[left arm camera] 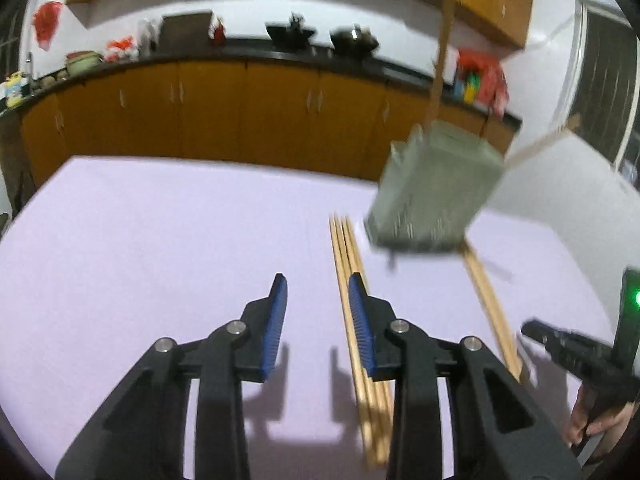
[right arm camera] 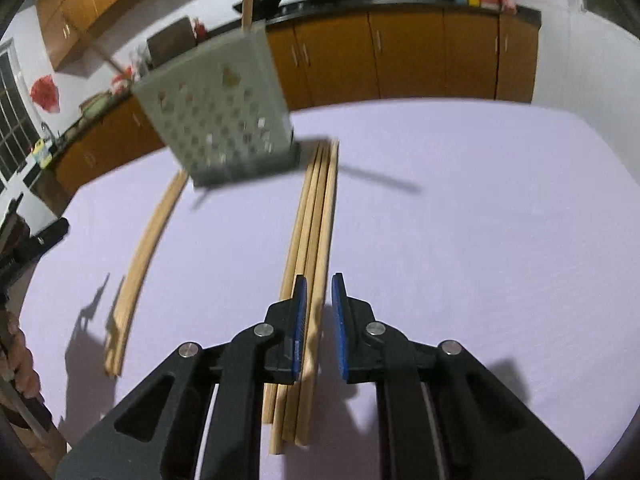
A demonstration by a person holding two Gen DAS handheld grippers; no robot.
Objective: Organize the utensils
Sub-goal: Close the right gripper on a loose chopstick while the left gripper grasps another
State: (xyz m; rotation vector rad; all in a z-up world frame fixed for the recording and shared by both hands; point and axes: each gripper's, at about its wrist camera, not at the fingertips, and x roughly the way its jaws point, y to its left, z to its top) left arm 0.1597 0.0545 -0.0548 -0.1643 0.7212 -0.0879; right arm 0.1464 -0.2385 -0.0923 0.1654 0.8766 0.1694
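Note:
A grey perforated utensil holder (left arm camera: 436, 188) stands on the lilac table with wooden sticks rising out of it; it also shows in the right wrist view (right arm camera: 224, 120). A bundle of wooden chopsticks (left arm camera: 356, 320) lies on the table, and a second pair (left arm camera: 494, 312) lies to its right. My left gripper (left arm camera: 318, 320) is open and empty, its right finger over the bundle. My right gripper (right arm camera: 320, 320) is slightly open above the same bundle (right arm camera: 312, 240), nothing held. The other pair (right arm camera: 140, 264) lies to its left.
The lilac table (left arm camera: 160, 240) is bordered at the back by orange cabinets (left arm camera: 240, 112) under a dark counter with pots. The right gripper's body (left arm camera: 580, 360) shows at the left view's right edge. A hand (right arm camera: 20, 364) is at the right view's left edge.

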